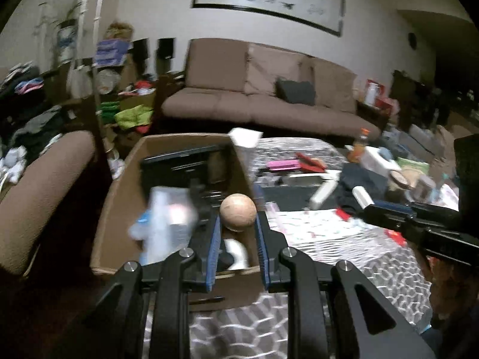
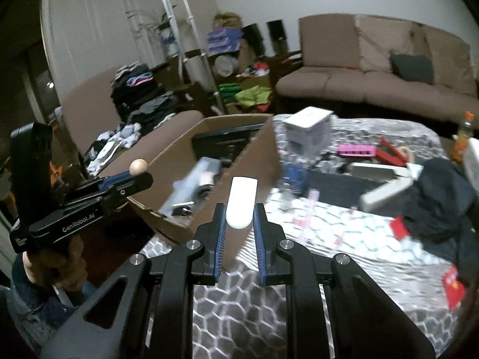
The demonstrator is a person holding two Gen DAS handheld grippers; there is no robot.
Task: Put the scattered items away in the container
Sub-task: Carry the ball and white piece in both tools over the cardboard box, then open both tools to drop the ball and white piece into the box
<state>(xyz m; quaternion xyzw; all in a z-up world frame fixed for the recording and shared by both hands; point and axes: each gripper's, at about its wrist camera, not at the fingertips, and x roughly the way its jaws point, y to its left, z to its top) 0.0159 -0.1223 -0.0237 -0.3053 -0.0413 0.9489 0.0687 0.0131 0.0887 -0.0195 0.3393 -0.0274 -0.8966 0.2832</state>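
Two views, left wrist first: the left gripper [image 1: 238, 224] has its blue-padded fingers closed part-way on a wooden ball [image 1: 238, 214].
Wooden ball: round, pale tan, matt, with a faint grain line; it sits between the fingertips, over the near end of the cardboard box [image 1: 119, 197].
Cardboard box: brown, open-topped, straight ahead of and below the left gripper; inside lie a black flat case [image 1: 182, 161] at the far end, a blurred clear-and-blue packet [image 1: 164, 224] left of the fingers, and something white [image 1: 236, 252] directly under the ball.
Table: patterned grey-and-white cloth [image 1: 329, 239] to the right of the left gripper, strewn with a pink case [image 1: 283, 165], a red item [image 1: 311, 163] and a dark cloth [image 1: 365, 184].
Right gripper in this view: seen from the side at far right [image 1: 368, 209], holding a white bar [image 1: 324, 191].
Right wrist view: the right gripper [image 2: 241, 209] is narrowed onto a white flat bar [image 2: 241, 203] with rounded ends, smooth and plain, standing up between the pads.
Box from here: ahead and left of the right gripper [image 2: 254, 155], its near wall just behind the bar.
Left gripper from here: far left [image 2: 140, 173], a hand [image 2: 57, 260] on its grip, the ball [image 2: 138, 167] at its tip above the box's edge.
White carton [image 2: 308, 133]: ahead and right, on the table beyond the box.
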